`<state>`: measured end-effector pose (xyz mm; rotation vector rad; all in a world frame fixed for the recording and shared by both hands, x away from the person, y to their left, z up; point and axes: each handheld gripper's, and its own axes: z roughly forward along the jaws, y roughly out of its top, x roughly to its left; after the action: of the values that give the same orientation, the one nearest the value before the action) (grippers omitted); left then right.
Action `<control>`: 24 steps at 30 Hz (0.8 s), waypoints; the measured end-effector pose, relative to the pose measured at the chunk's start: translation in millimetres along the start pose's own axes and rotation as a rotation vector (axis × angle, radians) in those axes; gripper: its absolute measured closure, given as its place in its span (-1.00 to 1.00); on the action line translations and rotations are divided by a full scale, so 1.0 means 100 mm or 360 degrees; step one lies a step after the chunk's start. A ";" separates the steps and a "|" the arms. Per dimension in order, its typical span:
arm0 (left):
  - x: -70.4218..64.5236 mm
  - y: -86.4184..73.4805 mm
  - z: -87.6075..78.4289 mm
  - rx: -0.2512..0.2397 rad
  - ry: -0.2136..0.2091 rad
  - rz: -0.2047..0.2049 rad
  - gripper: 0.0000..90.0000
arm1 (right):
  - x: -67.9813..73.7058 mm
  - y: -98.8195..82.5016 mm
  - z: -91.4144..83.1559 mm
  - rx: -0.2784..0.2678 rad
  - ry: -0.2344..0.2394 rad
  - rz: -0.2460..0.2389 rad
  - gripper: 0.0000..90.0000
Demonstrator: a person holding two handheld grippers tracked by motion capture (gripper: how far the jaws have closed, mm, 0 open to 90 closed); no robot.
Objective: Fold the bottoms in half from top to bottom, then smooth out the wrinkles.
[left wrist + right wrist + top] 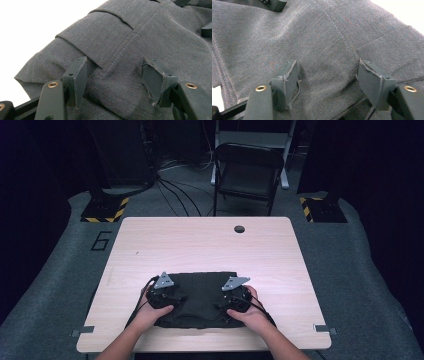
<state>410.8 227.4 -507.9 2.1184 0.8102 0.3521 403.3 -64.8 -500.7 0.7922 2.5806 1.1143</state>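
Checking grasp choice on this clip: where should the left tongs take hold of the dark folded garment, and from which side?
Probably at the left edge of the garment, coming in from its left side: there the folded layers overlap and lift a little off the table. The left tongs straddle that flap, open.

Matt grey woven cloth garment (200,295) on pale wood-grain table (210,245).

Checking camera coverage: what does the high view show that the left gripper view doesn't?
High view: the whole wooden table, a folding chair behind it, both hands and both grippers on the dark garment.
Left gripper view: the cloth's stitched seam and layered folds up close, the left gripper with its fingers apart over the fabric.
Shared: the dark garment.
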 end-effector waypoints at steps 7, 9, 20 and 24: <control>0.06 -0.01 0.01 -0.0024 0.0008 -0.0031 -0.10 | 0.00 0.04 0.03 0.0014 -0.0020 0.0003 -0.28; 0.08 -0.01 0.01 -0.0027 0.0010 -0.0035 -0.09 | 0.00 0.05 0.05 0.0004 -0.0026 0.0021 -0.28; 0.21 0.02 0.00 0.0010 0.0045 -0.0055 -0.06 | -0.05 0.15 0.14 0.0000 -0.0028 0.0053 -0.27; 0.26 0.03 -0.01 0.0013 0.0061 -0.0067 -0.06 | -0.05 0.19 0.16 0.0019 -0.0025 0.0064 -0.27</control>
<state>431.0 243.5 -506.1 2.1044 0.8782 0.3689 421.3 -47.1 -498.5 0.8556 2.5716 1.1008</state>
